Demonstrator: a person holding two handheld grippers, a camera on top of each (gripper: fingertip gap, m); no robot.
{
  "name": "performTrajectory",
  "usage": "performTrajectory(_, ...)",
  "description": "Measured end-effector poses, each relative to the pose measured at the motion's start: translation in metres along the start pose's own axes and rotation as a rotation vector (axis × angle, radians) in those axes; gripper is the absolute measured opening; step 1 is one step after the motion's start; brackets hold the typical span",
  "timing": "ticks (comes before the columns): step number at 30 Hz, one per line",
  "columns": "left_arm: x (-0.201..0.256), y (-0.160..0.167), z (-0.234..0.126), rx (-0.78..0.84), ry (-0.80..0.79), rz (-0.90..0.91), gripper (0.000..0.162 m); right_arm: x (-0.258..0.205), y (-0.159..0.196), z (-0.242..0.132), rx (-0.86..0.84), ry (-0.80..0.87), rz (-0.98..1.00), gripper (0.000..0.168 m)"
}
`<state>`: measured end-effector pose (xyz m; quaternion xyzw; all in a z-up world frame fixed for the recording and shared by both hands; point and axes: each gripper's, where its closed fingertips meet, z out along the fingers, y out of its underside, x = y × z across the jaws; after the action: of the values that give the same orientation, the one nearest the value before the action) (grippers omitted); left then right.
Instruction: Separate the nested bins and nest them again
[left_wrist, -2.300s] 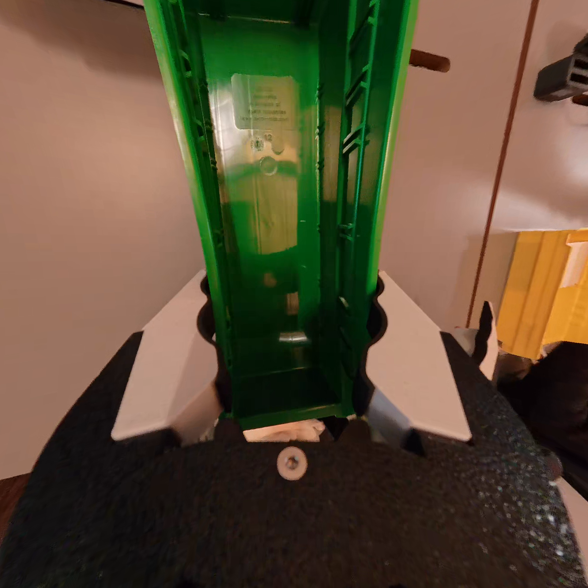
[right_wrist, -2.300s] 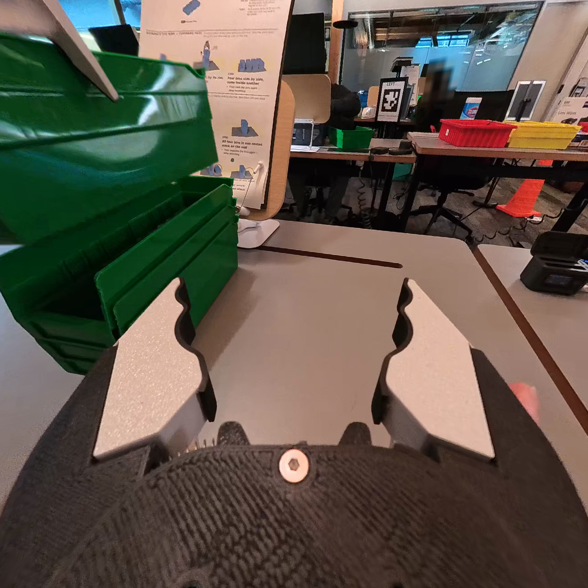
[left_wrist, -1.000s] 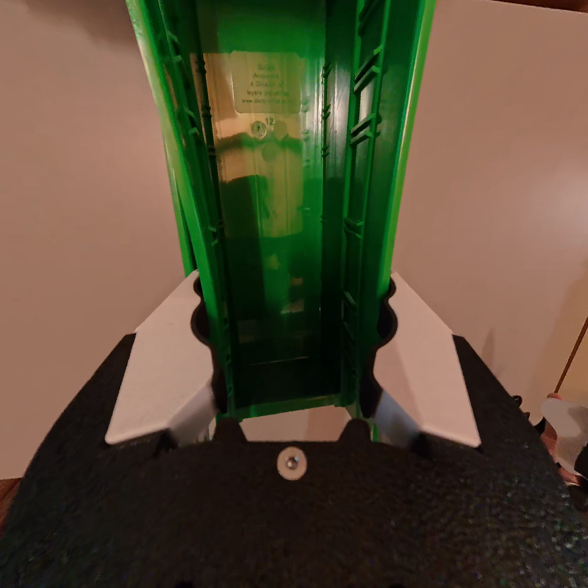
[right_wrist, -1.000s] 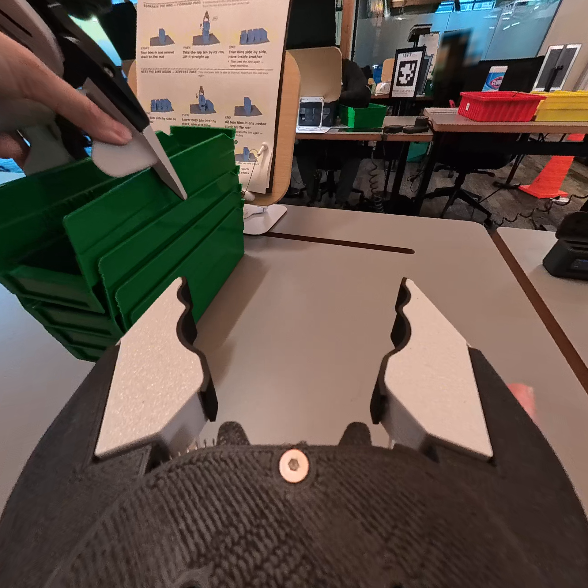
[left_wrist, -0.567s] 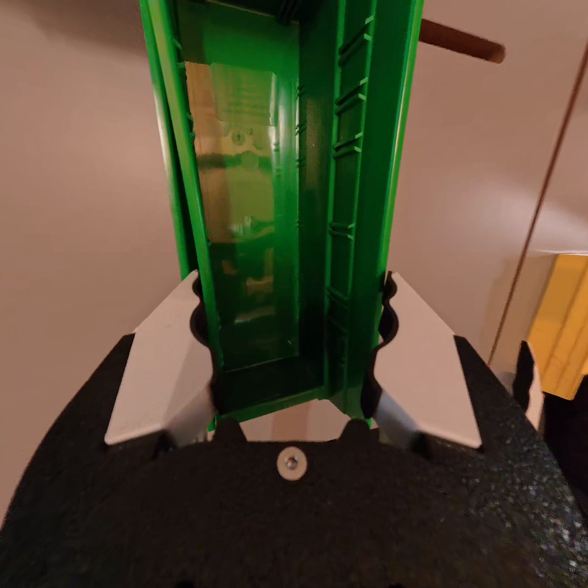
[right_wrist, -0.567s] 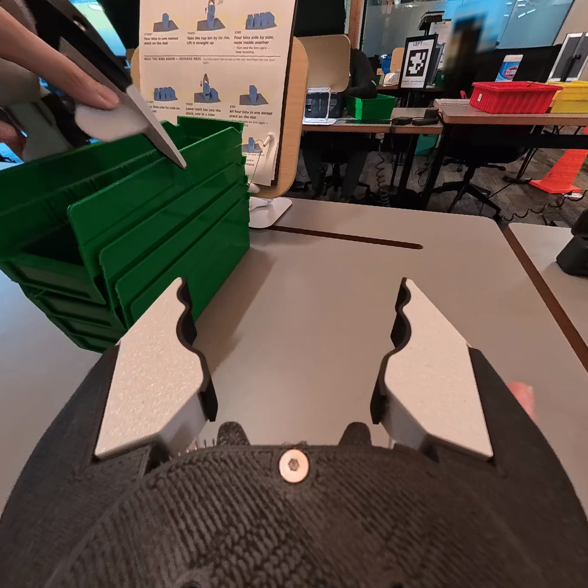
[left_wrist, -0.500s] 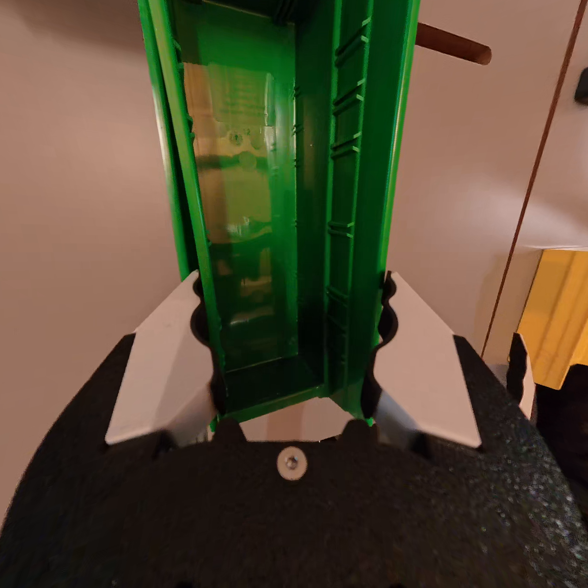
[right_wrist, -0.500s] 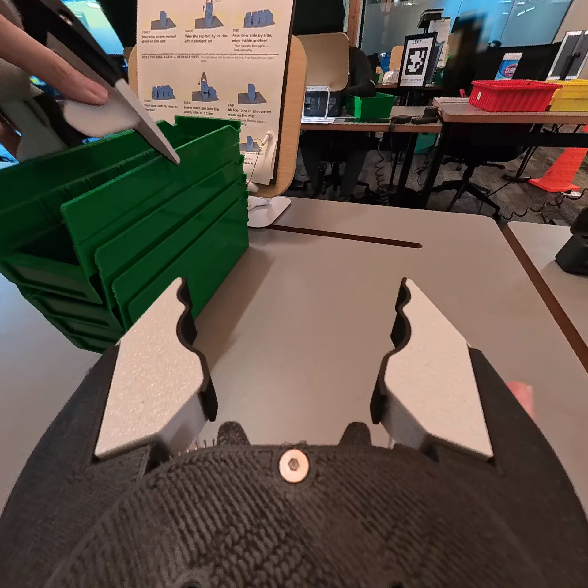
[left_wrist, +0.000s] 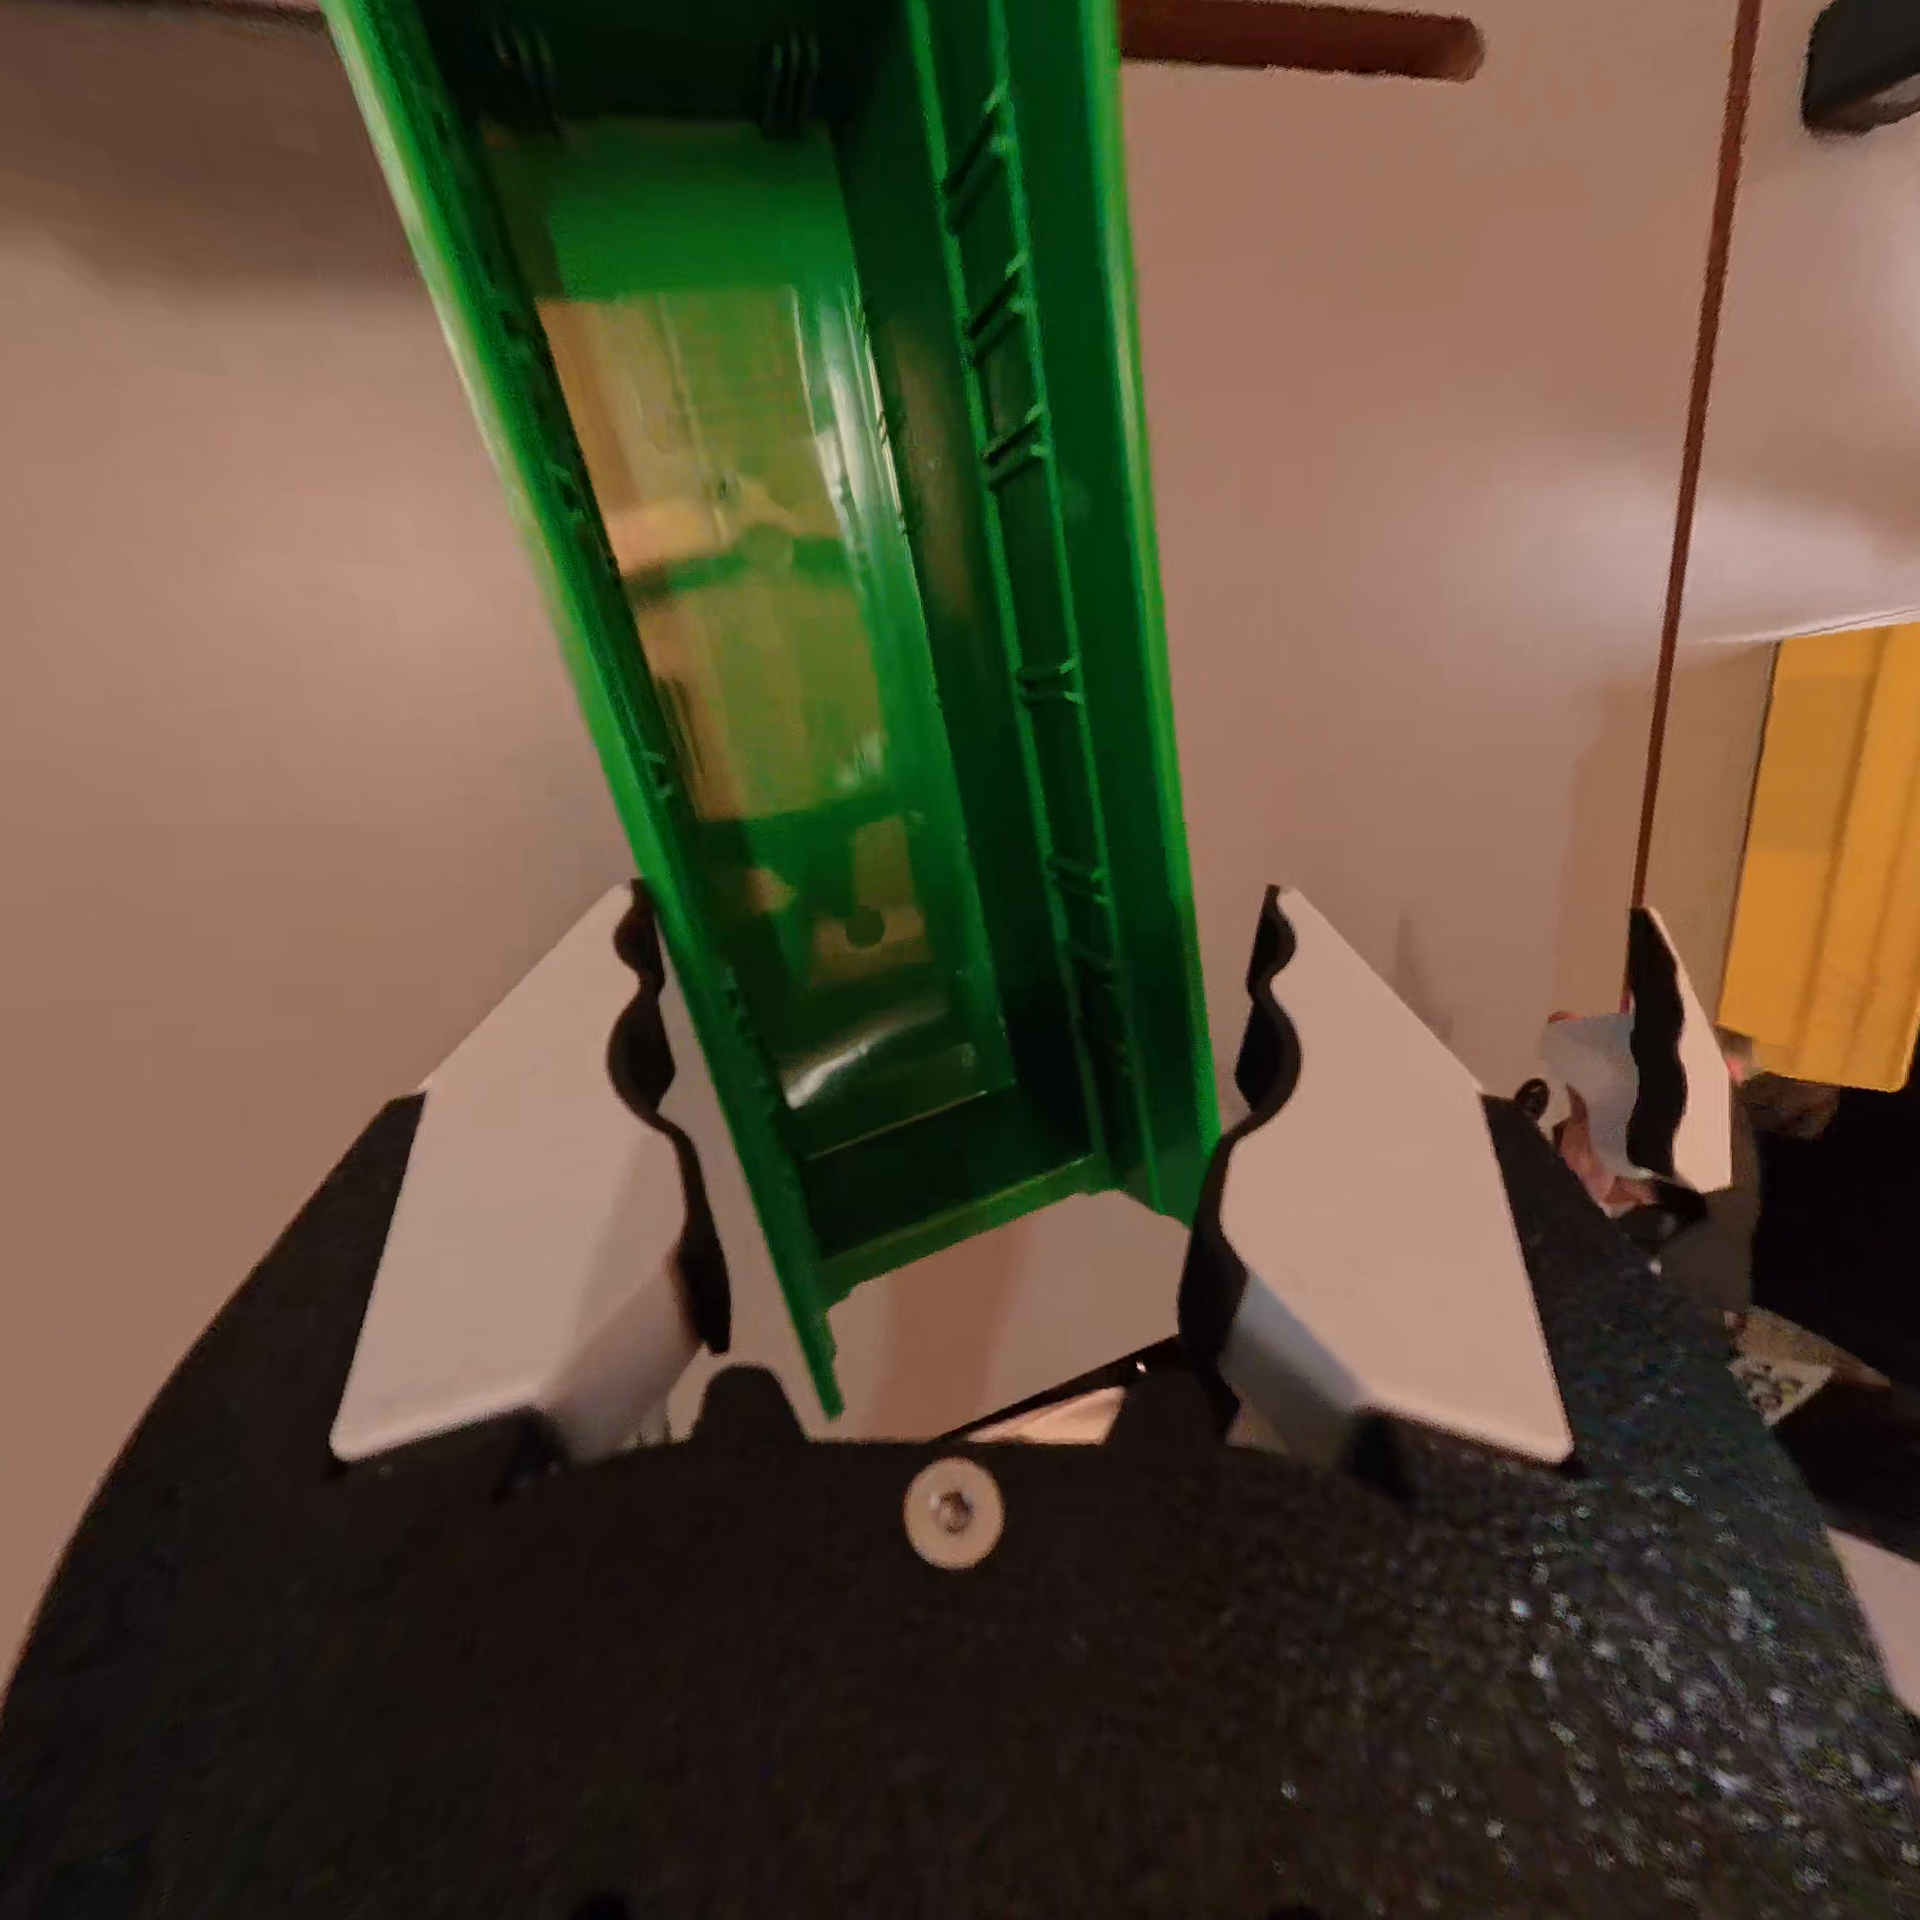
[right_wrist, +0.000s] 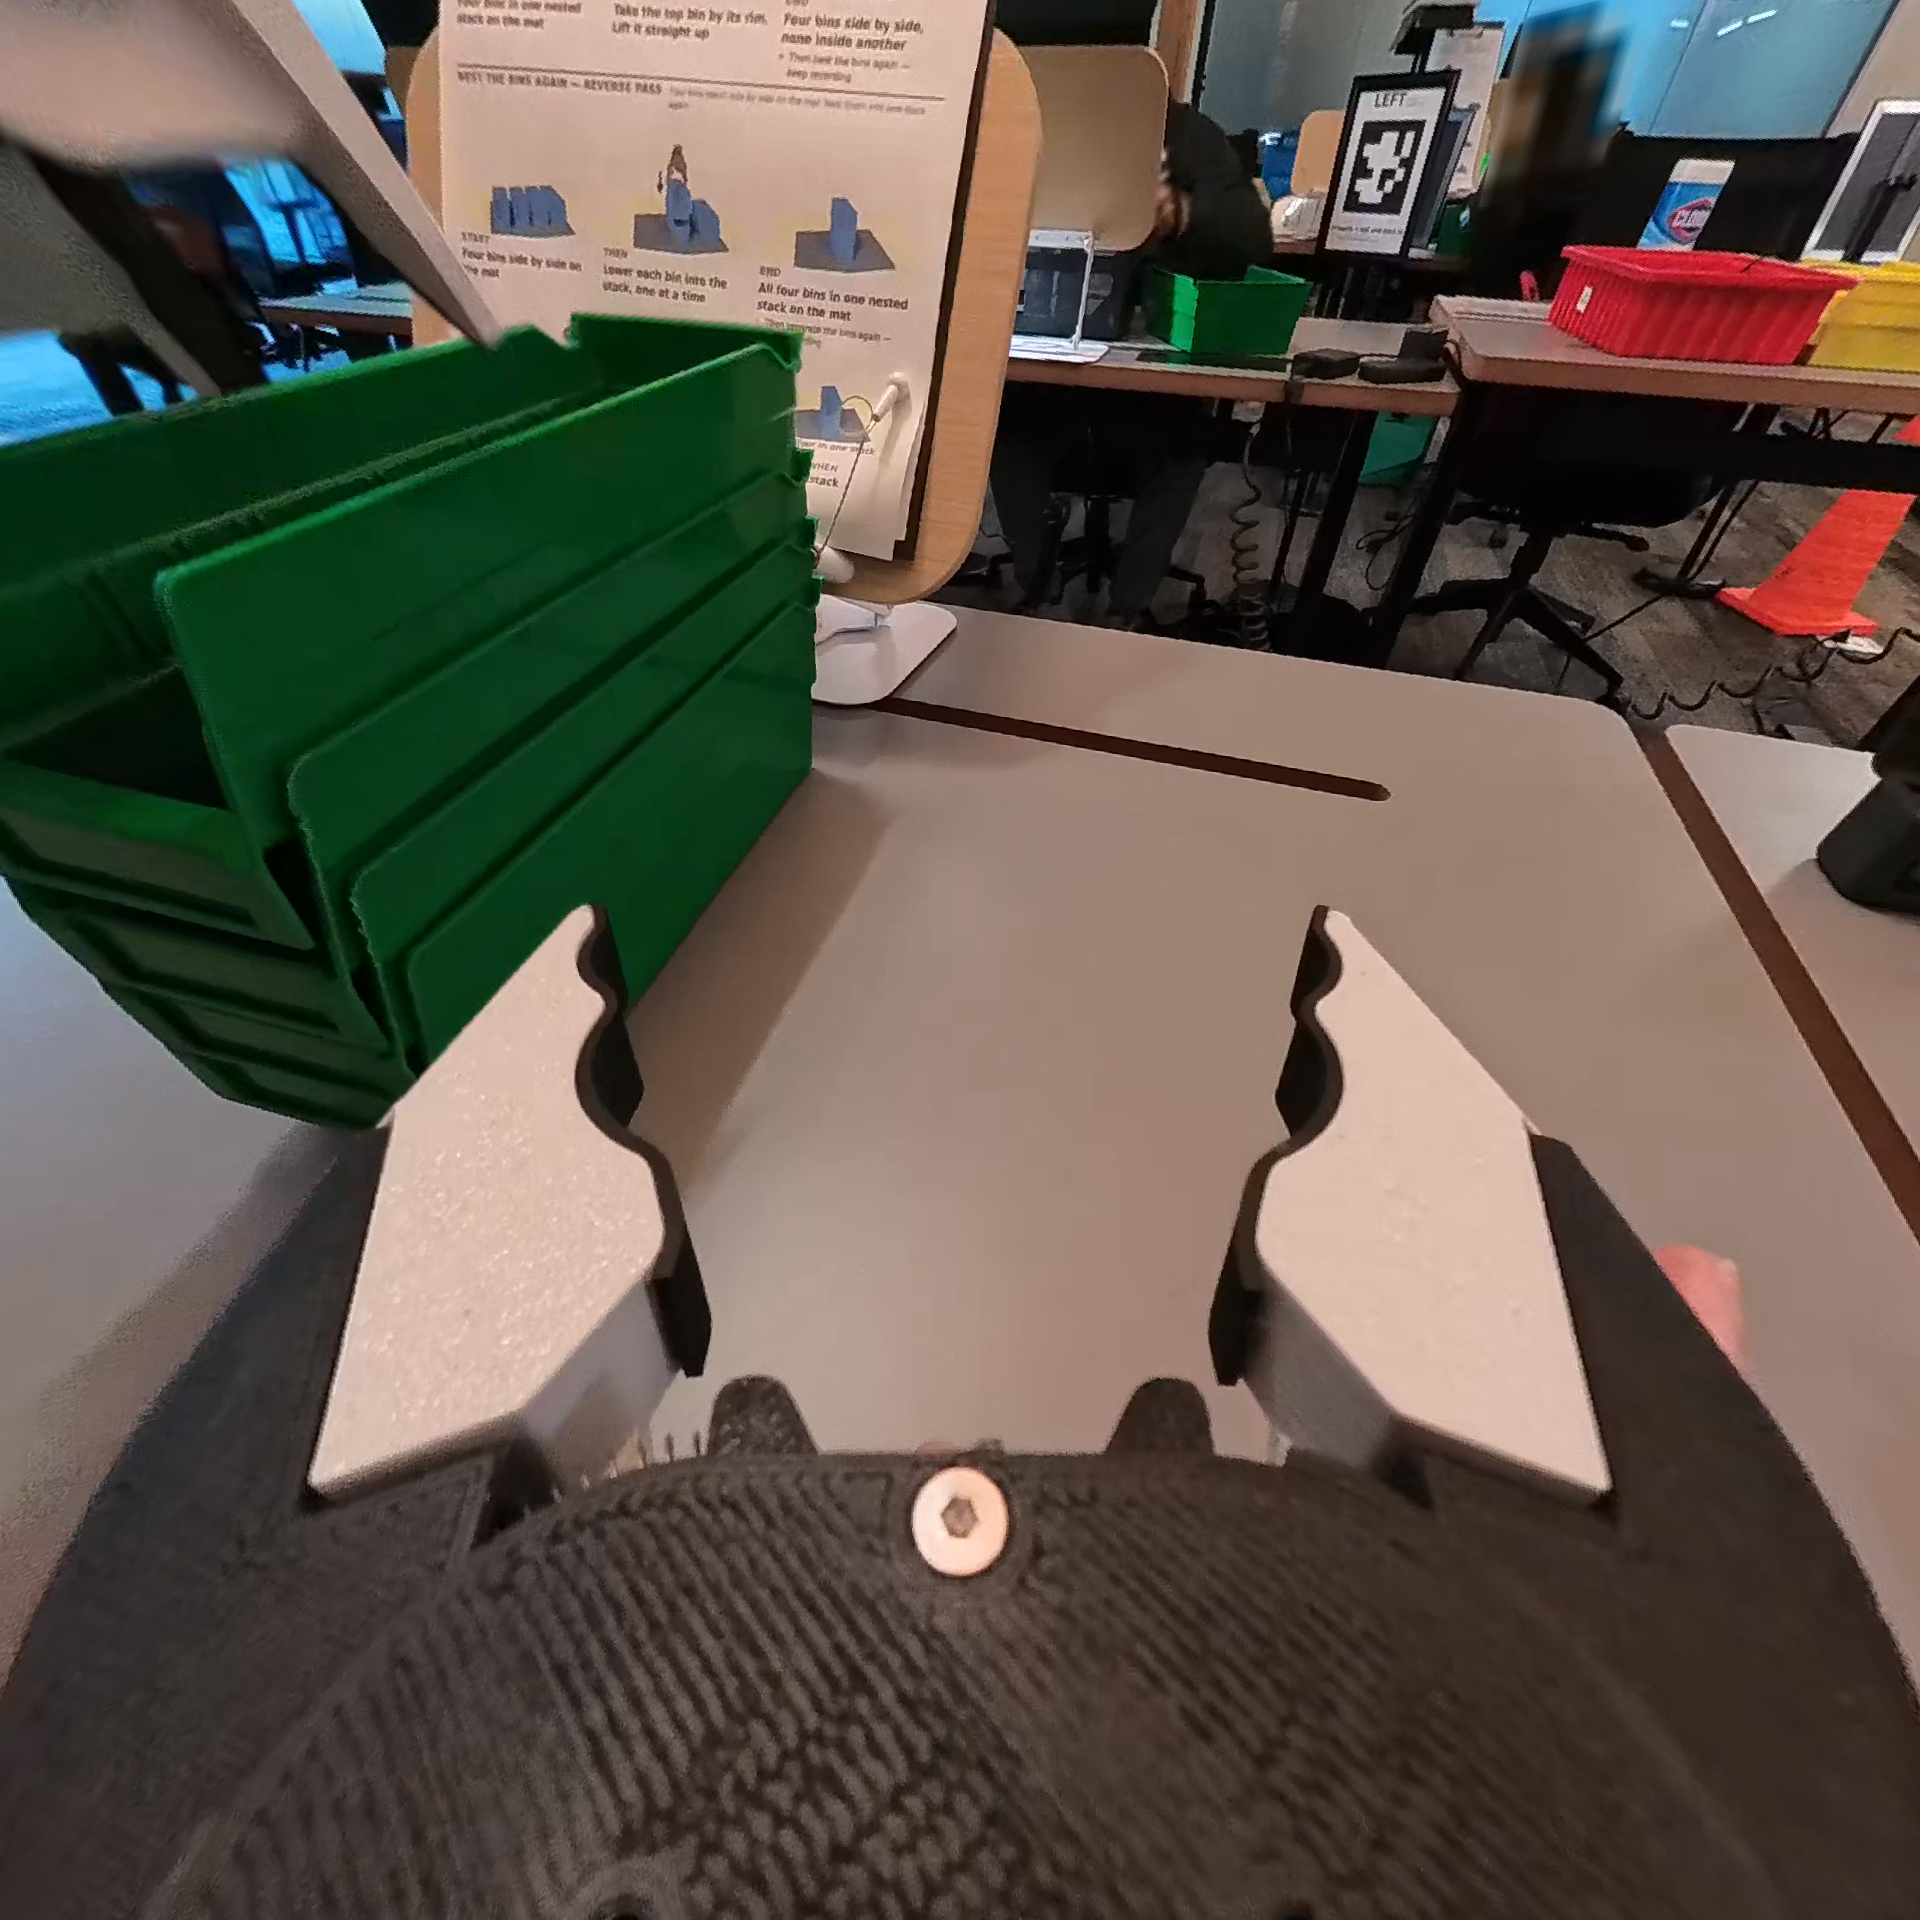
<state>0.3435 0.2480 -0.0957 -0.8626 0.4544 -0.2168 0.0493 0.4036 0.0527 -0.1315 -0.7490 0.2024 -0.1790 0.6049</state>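
The left wrist view looks straight down into the top green bin (left_wrist: 831, 520), whose long narrow floor runs away between the fingers of the left gripper (left_wrist: 953, 894); half a second ago those jaws were clamped on the bin's two side walls, and now they stand spread, with a clear gap at the left wall and the right pad just beside the bin's near corner; the bin also sits skewed in the frame where it ran straight before. Only this view shows the bin's inside; the moulded plate on its floor is blurred and lost in glare.

The right wrist view alone shows the whole stack of green bins (right_wrist: 468, 675), four nested on the grey table (right_wrist: 1039, 987) at the left, with one finger of the left gripper slanting down to the top rim. The right gripper (right_wrist: 956, 914) is wide apart and empty, over bare table beside the stack, as before.

Behind the stack stands an instruction poster (right_wrist: 707, 208) with small blue diagrams and printed lines; farther back are a black-and-white marker sign (right_wrist: 1392, 166), a red bin (right_wrist: 1683, 301) and an orange cone (right_wrist: 1818, 582).
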Motion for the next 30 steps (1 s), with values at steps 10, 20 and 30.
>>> performTrajectory(10, -0.001, -0.023, -0.070, 0.179, -0.094, 0.242, 0.093, -0.009, 0.009, 0.008, -0.044, -0.001, -0.044, 0.126)
performTrajectory(20, -0.096, -0.021, -0.167, 1.064, -0.320, 0.645, 0.076, -0.024, 0.008, 0.006, -0.080, -0.014, -0.064, 0.127)
performTrajectory(30, -0.196, 0.057, -0.054, 1.061, -0.270, 0.600, 0.106, -0.019, 0.025, 0.018, -0.170, 0.120, -0.084, 0.129)
